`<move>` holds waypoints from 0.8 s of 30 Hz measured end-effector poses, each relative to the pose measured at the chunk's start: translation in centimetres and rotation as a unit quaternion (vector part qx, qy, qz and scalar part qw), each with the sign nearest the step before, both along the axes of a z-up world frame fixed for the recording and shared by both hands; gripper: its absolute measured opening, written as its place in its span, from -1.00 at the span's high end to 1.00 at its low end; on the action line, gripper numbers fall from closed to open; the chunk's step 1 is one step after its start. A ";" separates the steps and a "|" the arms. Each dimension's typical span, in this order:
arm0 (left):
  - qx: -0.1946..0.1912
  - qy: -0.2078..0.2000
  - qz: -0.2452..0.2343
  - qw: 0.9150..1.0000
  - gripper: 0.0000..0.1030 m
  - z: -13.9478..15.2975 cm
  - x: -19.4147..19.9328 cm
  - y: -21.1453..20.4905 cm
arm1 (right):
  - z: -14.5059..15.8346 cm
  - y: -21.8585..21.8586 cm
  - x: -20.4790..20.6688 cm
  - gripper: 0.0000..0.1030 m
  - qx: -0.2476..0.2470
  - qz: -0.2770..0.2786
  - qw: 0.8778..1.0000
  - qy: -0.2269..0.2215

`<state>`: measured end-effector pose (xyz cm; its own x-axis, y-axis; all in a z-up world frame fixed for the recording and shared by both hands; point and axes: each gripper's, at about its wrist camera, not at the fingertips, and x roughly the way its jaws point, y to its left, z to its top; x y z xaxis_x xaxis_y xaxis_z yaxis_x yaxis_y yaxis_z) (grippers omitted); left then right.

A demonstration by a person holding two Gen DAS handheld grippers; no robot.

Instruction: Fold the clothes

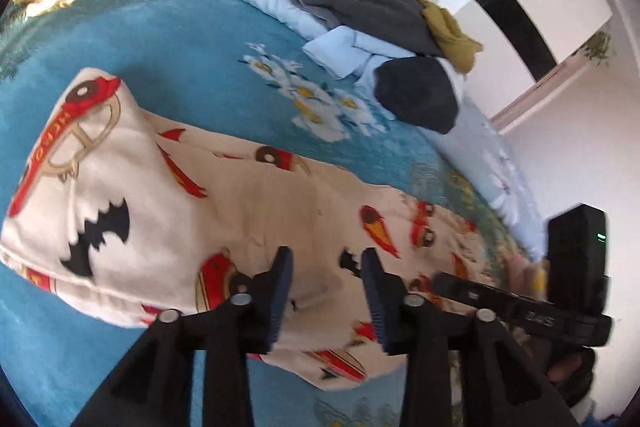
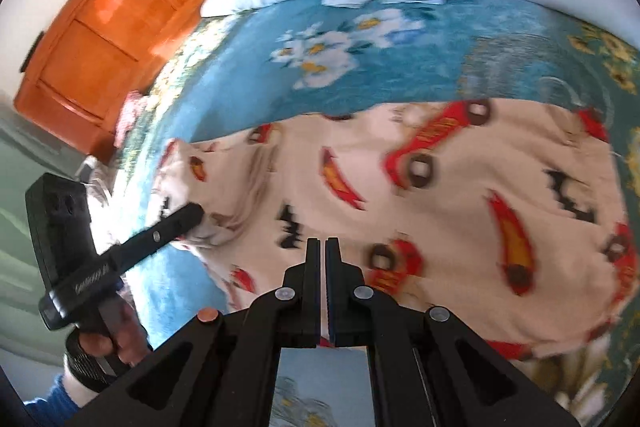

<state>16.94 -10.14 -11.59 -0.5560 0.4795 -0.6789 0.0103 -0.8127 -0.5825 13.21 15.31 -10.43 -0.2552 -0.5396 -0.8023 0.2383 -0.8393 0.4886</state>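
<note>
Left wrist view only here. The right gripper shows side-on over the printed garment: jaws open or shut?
Observer: Shut. In the right wrist view the right gripper has its jaws together above the car-print garment. I cannot tell whether fabric is pinched.
Operator: Where does my left tip sit?
Observer: The left gripper has its tip at a bunched edge of the garment, at the left of that view.
Operator: What's behind my camera?
Observer: A hand around the handle, with a blue sleeve below it.
</note>
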 end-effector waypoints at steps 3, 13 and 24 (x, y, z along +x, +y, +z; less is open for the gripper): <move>-0.011 0.012 0.032 0.999 0.09 0.7 1.3 -1.9 | -0.2 -1.8 -0.9 0.33 -0.025 0.014 1.000 0.000; -0.044 -0.028 0.228 0.972 0.06 -0.2 4.9 -13.1 | -3.6 -7.7 -5.1 0.05 -0.085 0.002 0.994 -0.071; -0.019 -0.042 0.250 0.967 0.06 -1.9 6.5 -14.5 | -3.5 -10.4 -5.4 0.87 -0.106 -0.016 0.991 -0.078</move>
